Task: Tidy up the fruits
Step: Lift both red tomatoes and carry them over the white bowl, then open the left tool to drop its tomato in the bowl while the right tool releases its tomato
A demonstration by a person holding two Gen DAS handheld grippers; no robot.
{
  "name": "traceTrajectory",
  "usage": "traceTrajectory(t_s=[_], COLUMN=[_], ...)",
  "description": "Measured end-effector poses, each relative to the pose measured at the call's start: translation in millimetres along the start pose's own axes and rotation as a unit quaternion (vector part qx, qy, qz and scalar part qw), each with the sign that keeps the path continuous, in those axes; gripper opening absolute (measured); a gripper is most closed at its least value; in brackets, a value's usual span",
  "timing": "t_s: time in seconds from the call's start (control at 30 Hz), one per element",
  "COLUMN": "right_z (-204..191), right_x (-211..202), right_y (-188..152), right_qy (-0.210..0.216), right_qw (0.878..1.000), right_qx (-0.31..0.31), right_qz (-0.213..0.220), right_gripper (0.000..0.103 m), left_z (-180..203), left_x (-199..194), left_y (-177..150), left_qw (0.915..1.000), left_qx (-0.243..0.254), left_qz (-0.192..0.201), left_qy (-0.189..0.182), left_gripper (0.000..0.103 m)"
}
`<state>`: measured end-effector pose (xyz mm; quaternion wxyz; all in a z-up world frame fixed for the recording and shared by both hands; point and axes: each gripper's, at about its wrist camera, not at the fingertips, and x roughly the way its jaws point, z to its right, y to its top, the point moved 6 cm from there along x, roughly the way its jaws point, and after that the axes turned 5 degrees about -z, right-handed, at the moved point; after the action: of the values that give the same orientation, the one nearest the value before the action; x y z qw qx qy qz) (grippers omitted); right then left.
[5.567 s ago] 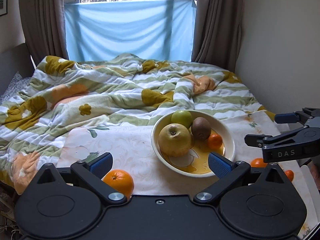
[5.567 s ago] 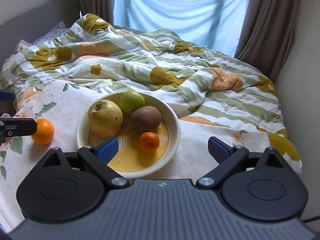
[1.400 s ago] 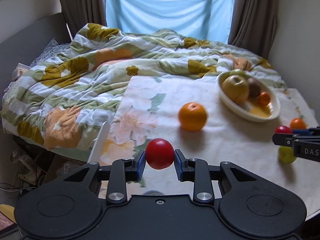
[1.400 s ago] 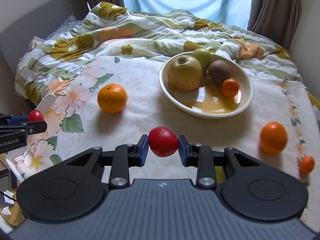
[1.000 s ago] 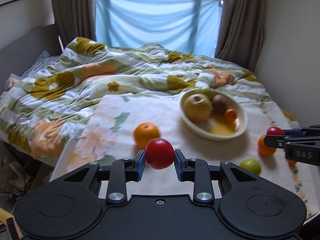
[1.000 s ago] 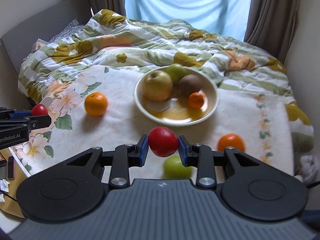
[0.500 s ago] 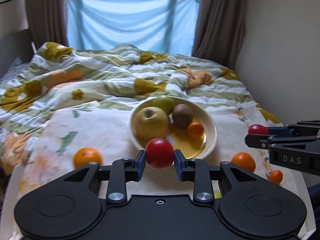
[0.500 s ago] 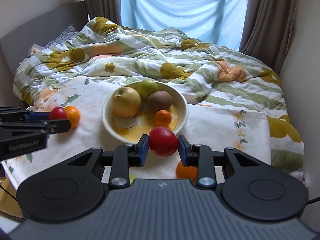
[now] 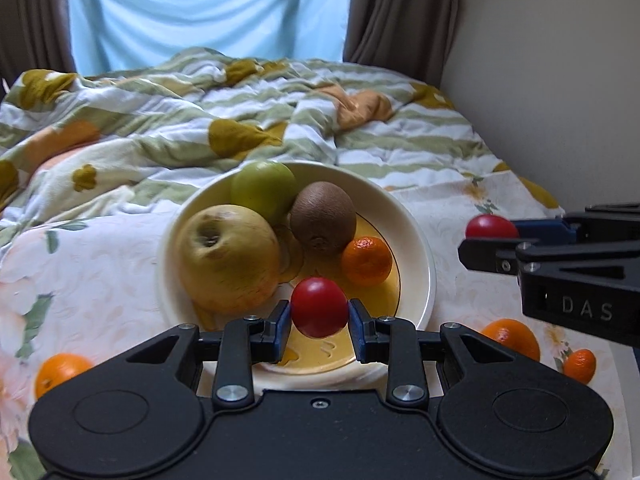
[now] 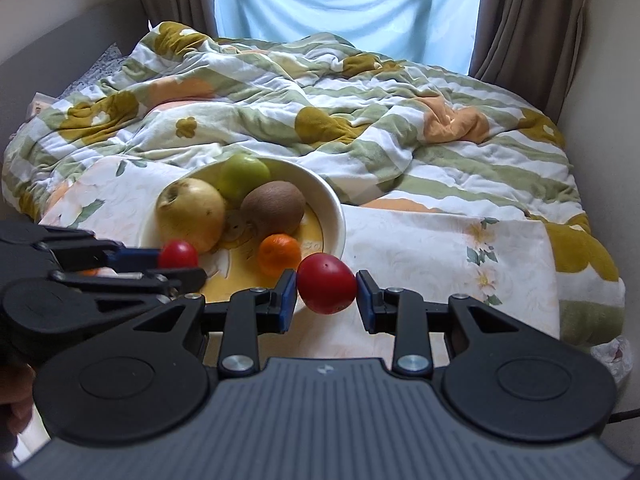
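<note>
Red tomatoes, each clamped in left gripper [image 9: 319, 314] and right gripper [image 10: 326, 289] fingers, now nearer the bowl [image 9: 416, 240].

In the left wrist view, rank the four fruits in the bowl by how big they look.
1. yellow apple
2. green apple and kiwi: alike, and the yellow apple hides part of the green one, so unranked
3. mandarin, clearly smallest
</note>
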<state>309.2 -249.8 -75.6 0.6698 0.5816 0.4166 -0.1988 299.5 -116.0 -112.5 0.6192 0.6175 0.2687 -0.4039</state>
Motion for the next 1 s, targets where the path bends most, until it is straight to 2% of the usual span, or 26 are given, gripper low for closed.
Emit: traceTrajectory(t_s=[0.3, 0.37, 0.4, 0.43, 0.5, 0.67, 0.83, 1.0], right_z=[11.0, 12.4, 13.5, 14.7, 16.3, 16.2, 11.0, -0.1], right_x=[17.6, 18.6, 19.4, 19.3, 18.6, 15.8, 18.3, 27.0], right_y=[11.3, 13.7, 14.9, 15.9, 18.2, 25.1, 31.2, 36.2], right_qy=[0.000, 0.001, 0.003, 0.004, 0.005, 0.006, 0.010, 0.019], right_qw=[1.000, 1.000, 1.000, 1.000, 1.000, 1.000, 1.000, 1.000], right_qx=[0.012, 0.016, 0.018, 0.020, 0.021, 0.016, 0.004, -0.014], right_qz=[-0.007, -0.007, -0.007, -0.007, -0.005, -0.001, 0.000, 0.001], right_gripper=[0.047, 0.047, 0.047, 0.047, 0.047, 0.047, 0.047, 0.047], left_z=[6.9, 8.7, 9.3, 9.9, 11.9, 7.8, -8.7, -27.4], left_x=[22.4, 22.6, 20.8, 18.0, 9.9, -6.5, -26.1, -39.2], left_y=[6.6, 6.2, 5.8, 5.8, 6.0, 3.0, -1.8, -6.9], left_qw=[0.9995, 0.9994, 0.9994, 0.9995, 0.9995, 0.9992, 0.9998, 0.9992], left_qx=[0.013, 0.017, 0.019, 0.023, 0.030, 0.038, 0.010, -0.011], left_qz=[-0.026, -0.030, -0.028, -0.023, -0.009, -0.005, 0.007, 0.013], left_qy=[-0.011, -0.009, -0.007, -0.003, -0.005, 0.016, 0.018, 0.037], left_gripper=[0.034, 0.040, 0.058, 0.084, 0.095, 0.095, 0.096, 0.096])
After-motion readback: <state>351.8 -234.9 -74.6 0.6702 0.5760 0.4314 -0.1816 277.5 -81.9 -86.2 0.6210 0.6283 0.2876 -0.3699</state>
